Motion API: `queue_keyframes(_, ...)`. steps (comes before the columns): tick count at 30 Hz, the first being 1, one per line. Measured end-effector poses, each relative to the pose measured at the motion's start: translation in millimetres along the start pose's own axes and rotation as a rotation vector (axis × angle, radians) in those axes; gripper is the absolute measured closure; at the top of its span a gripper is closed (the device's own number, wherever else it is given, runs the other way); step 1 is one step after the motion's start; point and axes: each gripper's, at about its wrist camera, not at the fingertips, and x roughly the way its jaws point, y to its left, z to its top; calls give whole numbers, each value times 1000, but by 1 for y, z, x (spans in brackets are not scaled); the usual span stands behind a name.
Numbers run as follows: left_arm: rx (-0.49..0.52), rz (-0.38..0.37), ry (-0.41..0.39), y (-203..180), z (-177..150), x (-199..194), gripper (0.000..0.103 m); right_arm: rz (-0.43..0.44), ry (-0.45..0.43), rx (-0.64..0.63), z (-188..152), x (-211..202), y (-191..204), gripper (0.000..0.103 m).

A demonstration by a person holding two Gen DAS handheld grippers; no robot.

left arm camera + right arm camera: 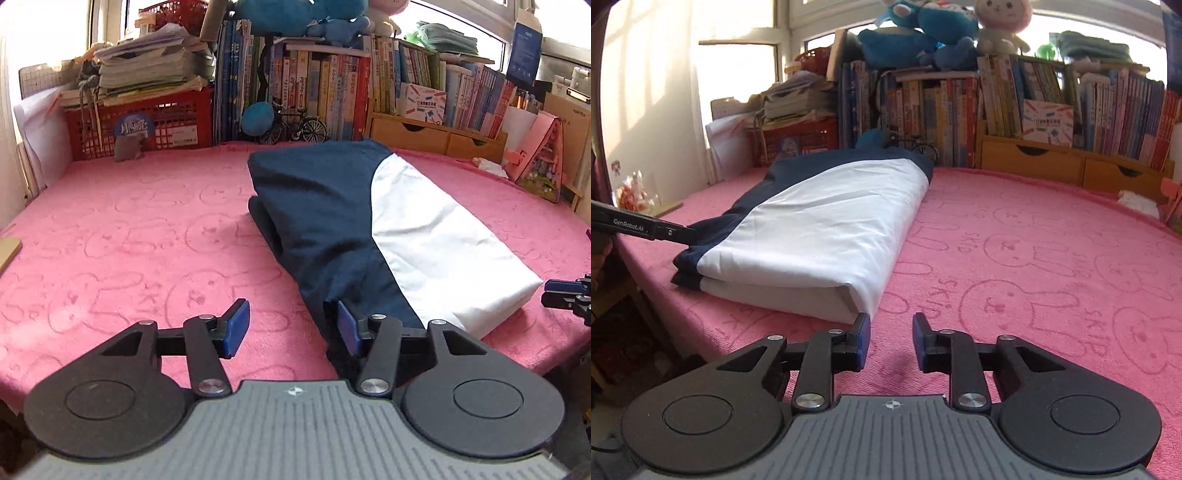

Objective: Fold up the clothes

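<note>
A folded navy and white garment (351, 229) lies lengthwise on the pink bunny-print blanket (140, 236). My left gripper (291, 328) is open at the garment's near navy corner. Its right finger (349, 328) is against the navy edge, and only blanket shows between the pads. In the right wrist view the same garment (827, 225) lies ahead to the left. My right gripper (892, 343) stands open over bare blanket just off the white folded corner, with nothing between its fingers. The left gripper (665, 232) reaches in from the left to the navy edge. The right gripper's tip (569, 295) shows at the right border.
Along the back stand packed bookshelves (332, 81), a red crate (147, 122) under stacked papers, wooden drawers (424, 133), a model bicycle (295, 127) and plush toys (923, 33). A pink house-shaped box (543, 158) sits far right. The blanket's front edge (683, 295) drops off at the left.
</note>
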Motion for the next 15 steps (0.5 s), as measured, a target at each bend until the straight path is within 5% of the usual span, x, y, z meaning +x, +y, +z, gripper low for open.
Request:
queue_keyframes(2,1,-36,-26,8,23,-3,53,33,-8,110,17,-3,-29,68)
queue_keyframes(4,-58,-117,-41,17,51,5,52,73,6,190,39,23,-51,52)
queue_keyframes(8,-217,-336,-24,19,112,56,40,158,40,312,85,93,-78,37)
queue_keyframes(15,-204,-393,135,-20,189,193,28,220,134,329,130,193,-70,34)
